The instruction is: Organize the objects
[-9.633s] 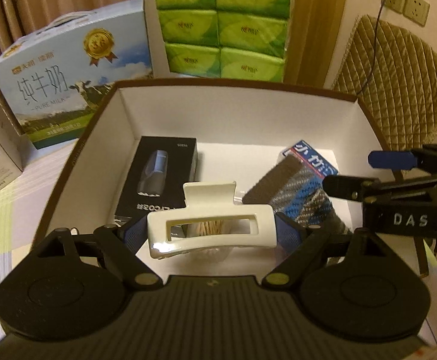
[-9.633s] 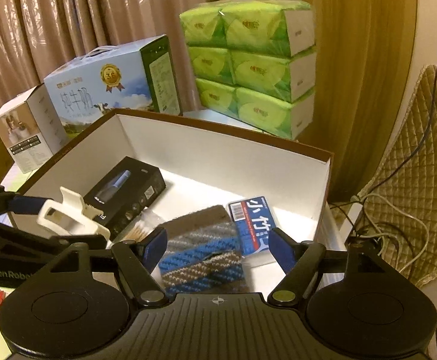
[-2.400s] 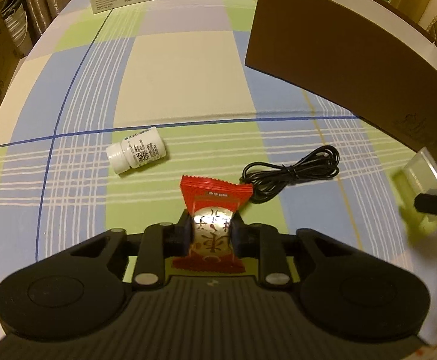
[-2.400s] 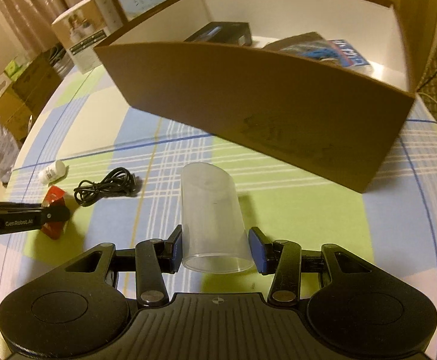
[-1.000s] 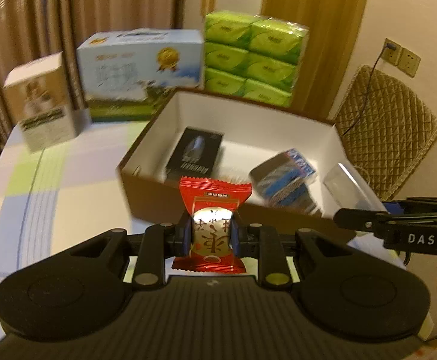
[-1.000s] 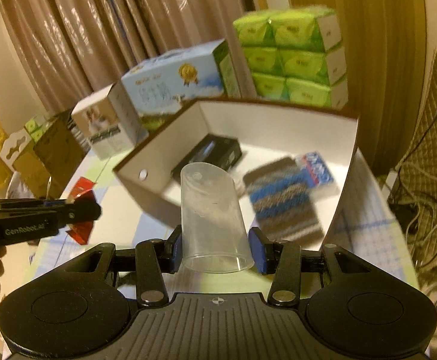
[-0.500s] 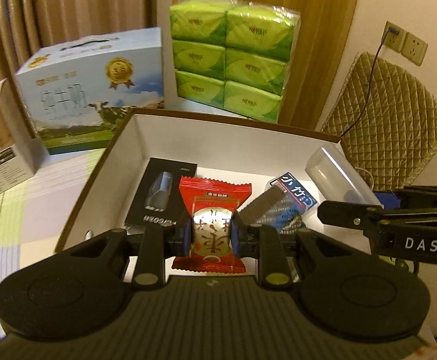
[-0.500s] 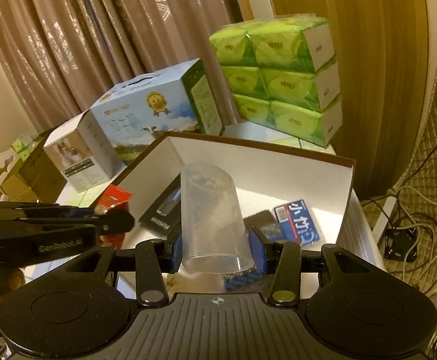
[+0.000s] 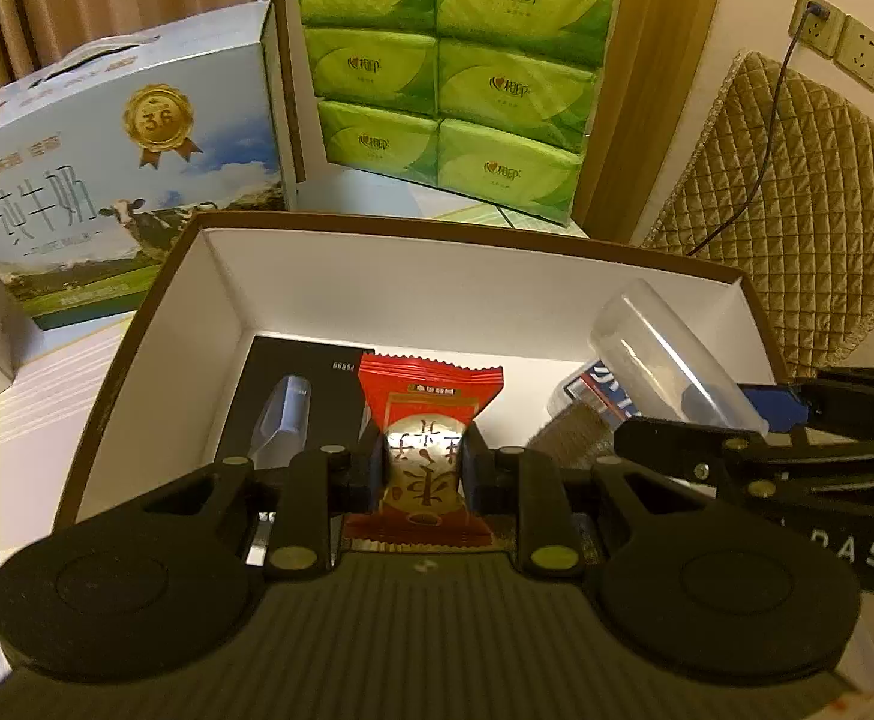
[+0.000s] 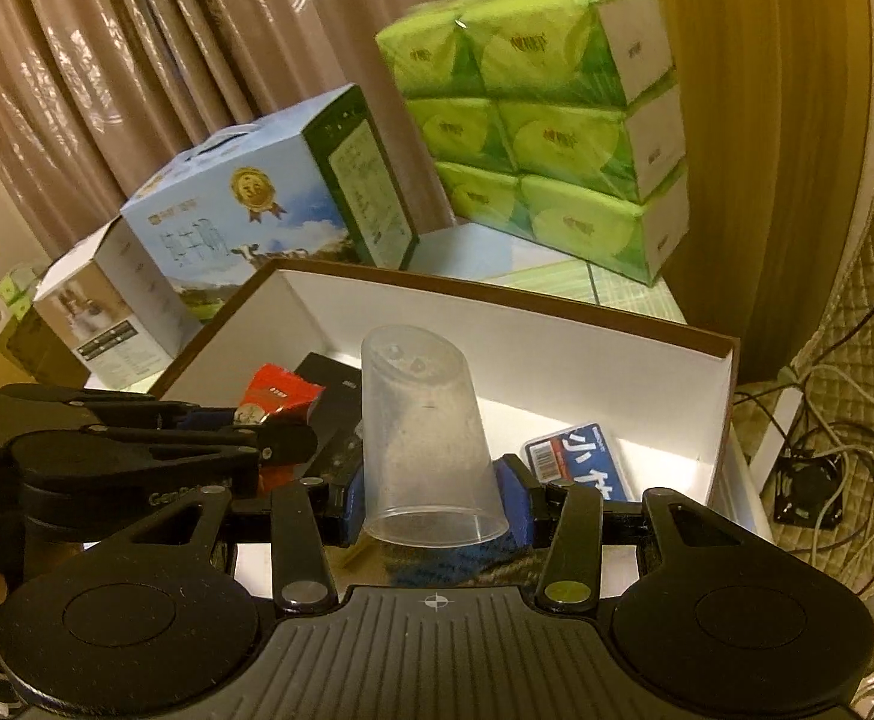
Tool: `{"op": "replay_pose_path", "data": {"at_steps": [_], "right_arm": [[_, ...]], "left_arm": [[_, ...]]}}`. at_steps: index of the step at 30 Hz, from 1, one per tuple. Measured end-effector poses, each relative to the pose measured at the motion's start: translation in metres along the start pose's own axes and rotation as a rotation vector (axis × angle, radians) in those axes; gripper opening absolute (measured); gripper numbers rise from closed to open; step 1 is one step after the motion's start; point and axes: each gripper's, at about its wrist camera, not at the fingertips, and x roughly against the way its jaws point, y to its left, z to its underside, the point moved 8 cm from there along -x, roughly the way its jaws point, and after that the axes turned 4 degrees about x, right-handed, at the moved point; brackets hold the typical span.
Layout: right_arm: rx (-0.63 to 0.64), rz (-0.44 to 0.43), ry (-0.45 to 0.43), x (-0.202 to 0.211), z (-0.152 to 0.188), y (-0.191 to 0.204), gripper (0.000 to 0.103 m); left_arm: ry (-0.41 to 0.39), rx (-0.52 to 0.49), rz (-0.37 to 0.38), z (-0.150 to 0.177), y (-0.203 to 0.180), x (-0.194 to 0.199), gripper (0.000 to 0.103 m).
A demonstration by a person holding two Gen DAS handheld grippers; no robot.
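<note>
My left gripper (image 9: pixel 423 471) is shut on a red candy packet (image 9: pixel 426 438) and holds it above the open brown box (image 9: pixel 437 276) with white inner walls. My right gripper (image 10: pixel 432 507) is shut on a clear plastic cup (image 10: pixel 425 438), bottom end up, over the box's right half (image 10: pixel 556 336). Seen from the left wrist, the cup (image 9: pixel 658 360) tilts in from the right. The right wrist view shows the candy packet (image 10: pixel 275 399) at left. A black product box (image 9: pixel 293 396) and a blue-labelled pack (image 10: pixel 580 462) lie inside.
Behind the box stand a blue milk carton case (image 9: pixel 113 180) and a stack of green tissue packs (image 9: pixel 454 78). A small white carton (image 10: pixel 95 312) sits at left. A quilted chair (image 9: pixel 796 210) and floor cables (image 10: pixel 826 420) lie to the right.
Both grippers have moved closer over the box with their loads still held. The cup now hangs lower inside the box's right half.
</note>
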Motion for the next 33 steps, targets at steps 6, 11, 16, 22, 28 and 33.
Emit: {"op": "replay_pose_path", "data": {"at_steps": [6, 11, 16, 22, 28, 33], "right_arm": [[-0.015, 0.006, 0.011, -0.013, -0.002, -0.006, 0.042], [-0.026, 0.008, 0.016, -0.019, -0.004, -0.008, 0.042], [-0.027, 0.007, 0.020, -0.022, -0.004, -0.007, 0.042], [-0.021, 0.008, 0.032, -0.029, -0.003, -0.005, 0.042], [-0.006, 0.018, 0.043, -0.038, -0.004, -0.002, 0.042], [0.022, 0.044, 0.017, -0.044, -0.009, -0.001, 0.042]], "left_arm": [[0.006, -0.009, -0.001, -0.009, 0.001, -0.018, 0.021], [0.003, -0.007, -0.002, -0.009, 0.005, -0.029, 0.029], [0.008, -0.012, -0.032, -0.004, 0.015, -0.032, 0.042], [0.019, 0.015, -0.061, 0.000, 0.034, -0.030, 0.051], [0.025, 0.029, -0.077, 0.004, 0.046, -0.025, 0.055], [0.027, 0.039, -0.081, 0.007, 0.050, -0.022, 0.059]]}}
